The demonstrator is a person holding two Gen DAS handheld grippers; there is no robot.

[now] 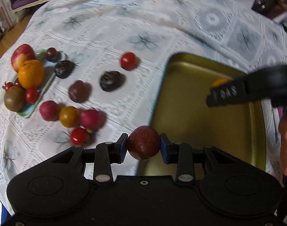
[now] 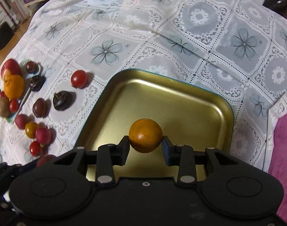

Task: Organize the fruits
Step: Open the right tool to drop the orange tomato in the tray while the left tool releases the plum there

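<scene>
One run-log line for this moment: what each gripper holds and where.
left gripper: shut on dark red fruit at gold tray edge | right gripper: shut on small orange fruit over tray | tray: nothing in it

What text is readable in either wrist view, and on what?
"OAS", raised letters, blurred and uncertain, on the black finger of the right gripper as the left wrist view shows it.
Books or boxes at the top right of that view: any print is too blurred to read.
Right wrist view: no text.
</scene>
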